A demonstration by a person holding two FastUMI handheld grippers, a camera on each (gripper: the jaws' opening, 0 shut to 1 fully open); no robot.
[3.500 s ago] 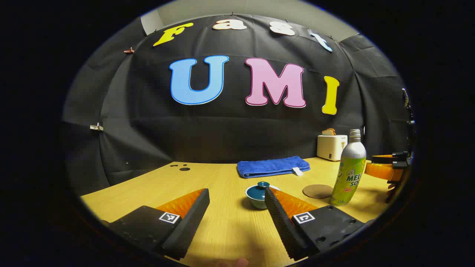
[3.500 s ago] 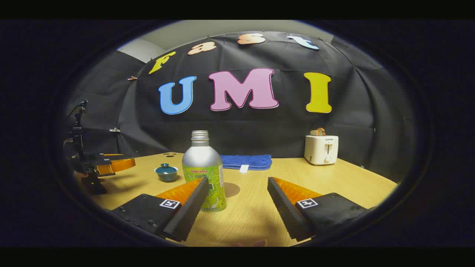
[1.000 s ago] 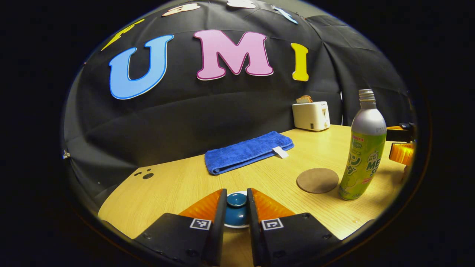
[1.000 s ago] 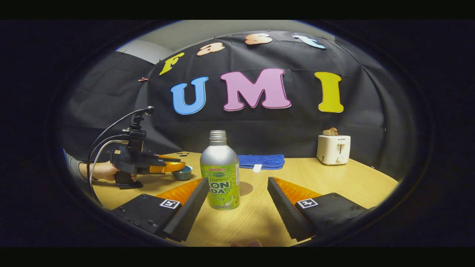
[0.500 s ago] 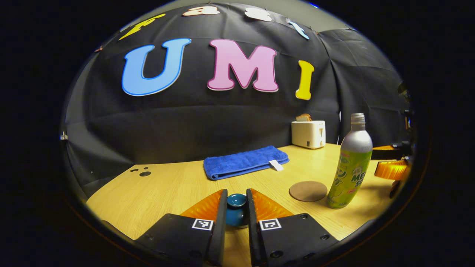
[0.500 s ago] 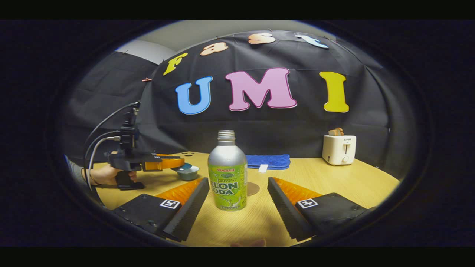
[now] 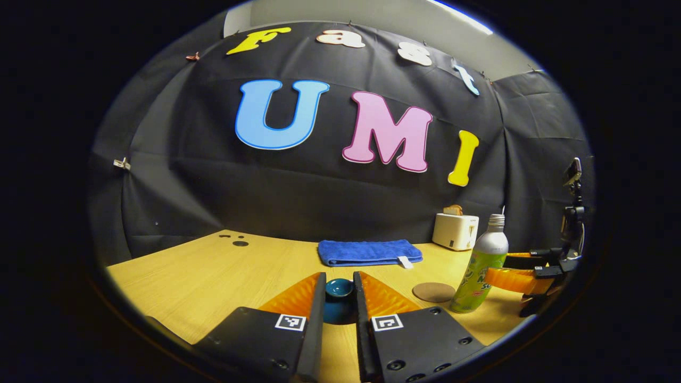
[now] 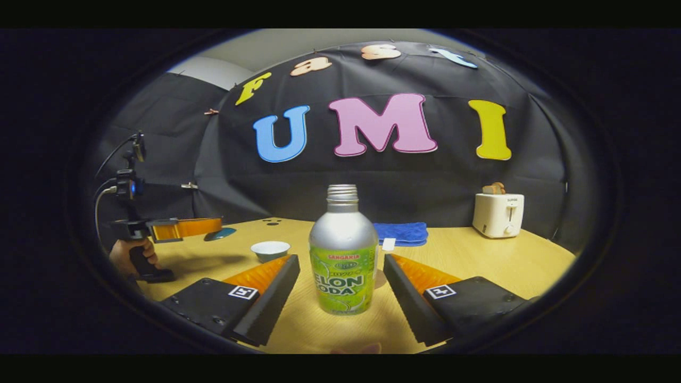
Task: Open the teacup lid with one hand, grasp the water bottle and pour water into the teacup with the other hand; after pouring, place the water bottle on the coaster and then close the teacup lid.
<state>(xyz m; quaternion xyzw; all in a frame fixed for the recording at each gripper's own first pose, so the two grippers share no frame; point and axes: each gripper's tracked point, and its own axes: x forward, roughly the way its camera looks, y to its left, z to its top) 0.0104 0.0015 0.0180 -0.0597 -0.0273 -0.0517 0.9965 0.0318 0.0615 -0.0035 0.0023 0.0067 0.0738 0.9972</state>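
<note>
Table (image 8: 479, 266): wooden top, wide bare stretch on its right side in the right gripper view, far edge against the black wall; left side bare up to a few small dark holes near the back.
Wall (image 7: 266, 186): black cloth closing the table's far side.
Towel (image 7: 370, 251): blue, folded, flat at the back of the table, well behind the bottle.
Toaster (image 8: 498, 214): white, far right corner by the wall, toast in the slot.
Bottle (image 8: 343, 255): upright on the table, uncapped, between the right gripper's fingers with a gap on both sides, touched by neither.
Right gripper (image 8: 340, 290): jaws spread wide around the bottle, holding nothing.
Left gripper (image 7: 339, 299): fingers drawn close, clamped on the lid's knob; in the right gripper view held up off the table at far left by a hand (image 8: 130, 255).
Coaster (image 7: 433, 292): round, brown, flat on the table just beside the bottle, nothing on it.
Cup (image 8: 270, 250): small white bowl, uncovered, standing on the table left of the bottle, apart from it.
Lid (image 7: 339, 298): teal, pinched between the left gripper's fingers, clear of the cup.
</note>
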